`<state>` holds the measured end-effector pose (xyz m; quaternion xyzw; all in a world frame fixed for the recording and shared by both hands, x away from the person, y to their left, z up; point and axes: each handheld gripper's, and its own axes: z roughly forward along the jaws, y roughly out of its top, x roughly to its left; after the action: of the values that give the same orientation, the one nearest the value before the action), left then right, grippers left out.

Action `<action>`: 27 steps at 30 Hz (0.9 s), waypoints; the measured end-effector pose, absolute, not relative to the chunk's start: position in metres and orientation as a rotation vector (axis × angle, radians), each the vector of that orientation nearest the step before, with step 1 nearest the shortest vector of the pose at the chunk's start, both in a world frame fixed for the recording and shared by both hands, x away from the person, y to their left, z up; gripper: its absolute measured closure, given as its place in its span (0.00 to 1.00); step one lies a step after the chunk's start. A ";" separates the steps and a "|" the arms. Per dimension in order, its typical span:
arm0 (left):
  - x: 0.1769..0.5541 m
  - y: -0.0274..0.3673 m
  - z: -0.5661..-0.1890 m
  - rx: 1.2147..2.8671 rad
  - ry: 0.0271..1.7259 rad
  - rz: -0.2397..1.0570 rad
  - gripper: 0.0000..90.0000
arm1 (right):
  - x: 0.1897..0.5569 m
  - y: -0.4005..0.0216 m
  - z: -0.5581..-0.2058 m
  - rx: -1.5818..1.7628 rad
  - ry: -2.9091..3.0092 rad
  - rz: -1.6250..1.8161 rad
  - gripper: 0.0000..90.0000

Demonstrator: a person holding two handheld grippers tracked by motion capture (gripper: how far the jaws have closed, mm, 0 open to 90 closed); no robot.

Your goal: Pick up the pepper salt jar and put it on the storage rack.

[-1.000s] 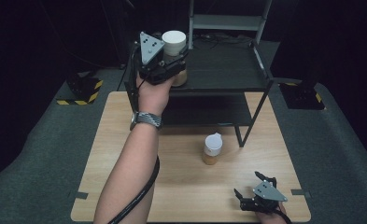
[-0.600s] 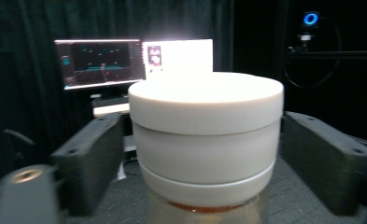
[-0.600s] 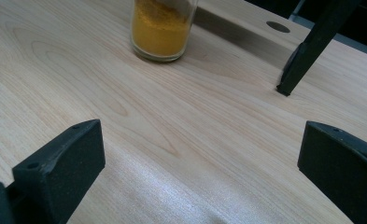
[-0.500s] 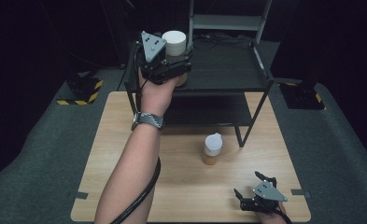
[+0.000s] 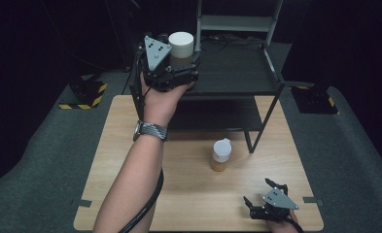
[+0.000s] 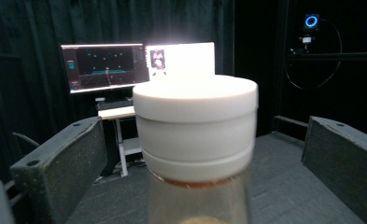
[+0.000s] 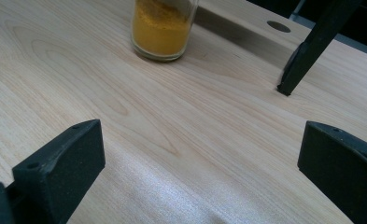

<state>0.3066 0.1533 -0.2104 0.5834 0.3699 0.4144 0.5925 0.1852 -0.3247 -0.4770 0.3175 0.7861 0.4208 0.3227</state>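
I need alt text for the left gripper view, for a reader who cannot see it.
A white-lidded jar stands close up between the open left tongs on a dark shelf. Both jaws stand clear of it. Behind, two monitors glow in a dark room.

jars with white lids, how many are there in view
2. One jar stands on the top shelf of the black rack, between the open left gripper jaws. The other jar stands on the wooden table below. No others show.

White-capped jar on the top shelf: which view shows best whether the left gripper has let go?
Left gripper view: the jar stands between the just-opened jaws with gaps on both sides. The high view shows the jar partly behind the left gripper. The right gripper view faces the table.
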 end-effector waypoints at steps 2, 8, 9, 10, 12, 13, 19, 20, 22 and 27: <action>0.303 0.154 -0.211 1.359 0.854 0.964 0.00 | 0.185 -0.325 -0.477 0.830 2.064 1.103 0.00; 0.291 0.157 -0.212 1.350 0.847 0.958 0.00 | 0.185 -0.324 -0.477 0.828 2.065 1.099 0.00; 0.287 0.159 -0.212 1.350 0.845 0.960 0.00 | 0.185 -0.324 -0.477 0.827 2.067 1.099 0.00; 0.287 0.159 -0.212 1.350 0.845 0.960 0.00 | 0.185 -0.324 -0.477 0.825 2.068 1.098 0.00; 0.281 0.161 -0.214 1.354 0.843 0.960 0.00 | 0.185 -0.324 -0.477 0.826 2.069 1.099 0.00; 0.281 0.161 -0.214 1.354 0.843 0.960 0.00 | 0.186 -0.324 -0.477 0.826 2.069 1.100 0.00; 0.265 0.168 -0.222 1.369 0.824 0.975 0.00 | 0.185 -0.324 -0.477 0.821 2.069 1.099 0.00; 0.262 0.169 -0.224 1.369 0.819 0.977 0.00 | 0.185 -0.324 -0.477 0.820 2.070 1.096 0.00; 0.257 0.172 -0.227 1.371 0.816 0.976 0.00 | 0.186 -0.323 -0.477 0.821 2.071 1.093 0.00; 0.248 0.176 -0.235 1.383 0.804 0.971 0.00 | 0.185 -0.323 -0.477 0.817 2.072 1.087 0.00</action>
<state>0.2485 0.1756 -0.2349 0.5949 0.3460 0.4176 0.5934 0.1850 -0.3225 -0.4766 0.3116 0.7904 0.4149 0.3257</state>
